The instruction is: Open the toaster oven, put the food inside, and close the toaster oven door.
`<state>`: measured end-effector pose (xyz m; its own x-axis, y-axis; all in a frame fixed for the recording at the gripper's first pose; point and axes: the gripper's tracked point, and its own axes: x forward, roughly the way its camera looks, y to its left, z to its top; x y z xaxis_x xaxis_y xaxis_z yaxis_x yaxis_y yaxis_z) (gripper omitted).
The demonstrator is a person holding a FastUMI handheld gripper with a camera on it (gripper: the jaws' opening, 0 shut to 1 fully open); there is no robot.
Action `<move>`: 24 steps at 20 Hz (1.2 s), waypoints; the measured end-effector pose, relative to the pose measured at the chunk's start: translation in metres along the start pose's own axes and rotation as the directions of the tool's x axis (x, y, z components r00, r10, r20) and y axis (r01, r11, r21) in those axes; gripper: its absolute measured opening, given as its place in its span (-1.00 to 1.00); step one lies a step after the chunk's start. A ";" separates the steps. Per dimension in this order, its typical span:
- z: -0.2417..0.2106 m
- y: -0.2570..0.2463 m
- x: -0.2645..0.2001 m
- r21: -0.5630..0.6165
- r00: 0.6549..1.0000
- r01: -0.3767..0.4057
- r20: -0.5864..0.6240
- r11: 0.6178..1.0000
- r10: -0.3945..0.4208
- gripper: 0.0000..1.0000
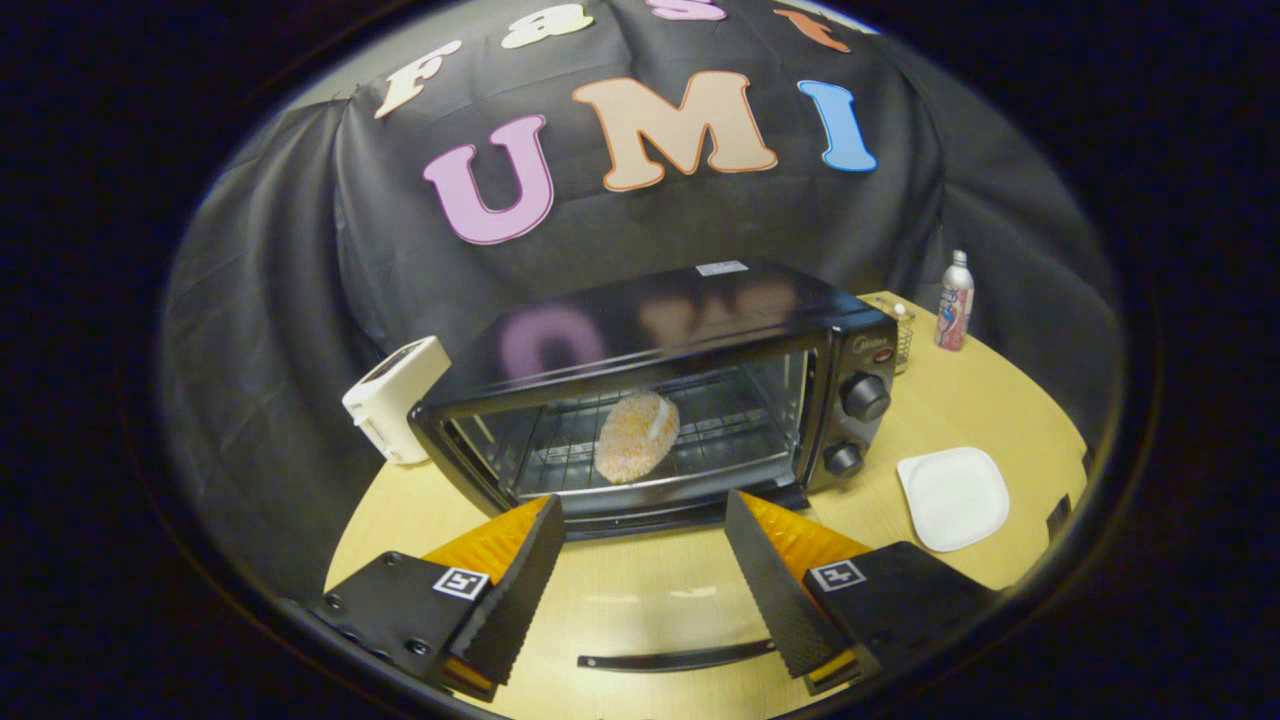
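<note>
The black toaster oven (700, 320) stands on the round wooden table (1000, 410). Its door is swung down toward me, and the curved door handle (680, 658) lies low between my fingers. A round breaded patty (636, 436) rests on the wire rack (720, 440) inside the oven cavity. My gripper (642, 505) is open just in front of the oven mouth, with nothing between its fingers. The patty lies beyond the fingertips, apart from them.
An empty white square plate (952, 497) sits on the table right of the oven. A spray can (955, 300) and a small glass jar (903, 335) stand behind the oven's right side. A white appliance (395, 400) stands against its left side.
</note>
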<state>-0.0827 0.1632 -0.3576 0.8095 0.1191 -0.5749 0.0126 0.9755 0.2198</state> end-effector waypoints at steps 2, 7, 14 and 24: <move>0.010 0.003 0.004 0.011 1.000 -0.001 0.018 1.000 0.001 1.00; 0.037 0.012 0.007 0.012 0.998 -0.009 0.066 1.000 0.008 1.00; 0.053 0.029 0.023 -0.016 0.996 -0.018 0.088 1.000 0.019 1.00; 0.028 0.015 -0.014 -0.139 0.997 0.034 0.073 0.990 -0.024 1.00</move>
<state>-0.0771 0.1706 -0.3242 0.8496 0.0822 -0.5210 -0.0418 0.9952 0.0887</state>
